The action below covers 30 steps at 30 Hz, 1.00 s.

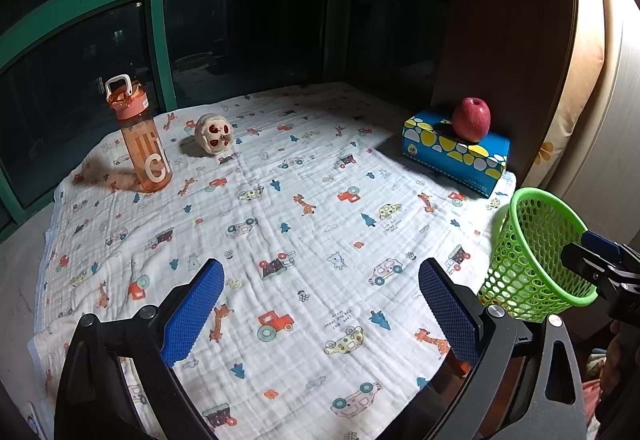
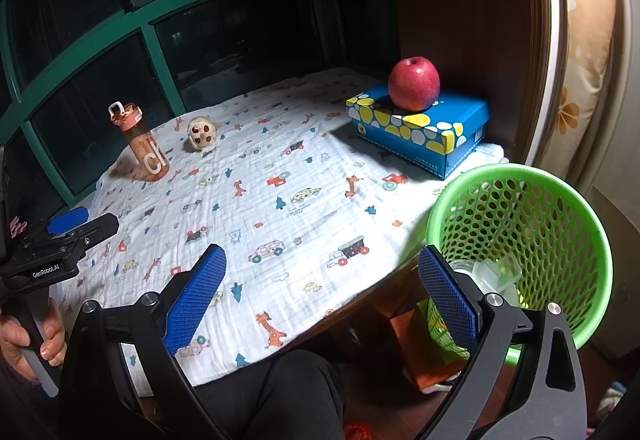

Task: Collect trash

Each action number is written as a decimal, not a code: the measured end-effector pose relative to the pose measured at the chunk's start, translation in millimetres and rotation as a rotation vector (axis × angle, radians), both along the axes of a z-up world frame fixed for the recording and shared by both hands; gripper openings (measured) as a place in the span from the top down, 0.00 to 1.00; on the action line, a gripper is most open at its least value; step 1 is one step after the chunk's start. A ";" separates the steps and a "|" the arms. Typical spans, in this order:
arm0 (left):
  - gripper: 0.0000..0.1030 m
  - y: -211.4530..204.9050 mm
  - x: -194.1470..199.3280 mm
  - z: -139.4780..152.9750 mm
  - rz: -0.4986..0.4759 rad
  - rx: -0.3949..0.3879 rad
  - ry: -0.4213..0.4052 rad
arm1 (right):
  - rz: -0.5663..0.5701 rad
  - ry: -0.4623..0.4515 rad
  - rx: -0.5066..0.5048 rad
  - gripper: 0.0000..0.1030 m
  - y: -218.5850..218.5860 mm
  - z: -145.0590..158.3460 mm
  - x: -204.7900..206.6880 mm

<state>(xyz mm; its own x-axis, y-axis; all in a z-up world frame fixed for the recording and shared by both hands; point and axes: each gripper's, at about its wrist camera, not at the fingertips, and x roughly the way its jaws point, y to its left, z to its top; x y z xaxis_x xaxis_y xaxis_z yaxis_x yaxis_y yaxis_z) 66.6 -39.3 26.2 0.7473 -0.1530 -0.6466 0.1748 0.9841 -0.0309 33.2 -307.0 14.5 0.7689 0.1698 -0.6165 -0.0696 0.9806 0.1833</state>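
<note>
Fingers of the left gripper (image 1: 320, 312) spread wide and empty, low over the printed cloth (image 1: 304, 208) on the surface. We see the right gripper (image 2: 322, 302) equally wide, holding nothing, hovering at the near edge beside the green basket (image 2: 560, 208), which sits off the surface's right side with clear crumpled trash (image 2: 492, 274) inside. A bare hand (image 2: 24, 340) grips the left handle. Farther: blue box (image 2: 420, 130) carrying an apple (image 2: 414, 84); orange bottle (image 1: 140, 136) upright, pale toy (image 1: 214, 134) beside it.
</note>
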 end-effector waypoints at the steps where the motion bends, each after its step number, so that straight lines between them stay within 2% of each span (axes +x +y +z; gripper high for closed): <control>1: 0.08 0.2 -0.2 0.3 0.000 0.000 -0.001 | 0.000 -0.001 0.000 0.07 0.2 0.5 0.1; 30: 0.08 2.7 -2.1 -0.8 0.035 0.017 0.001 | 0.019 0.005 0.006 0.07 4.0 -1.0 2.9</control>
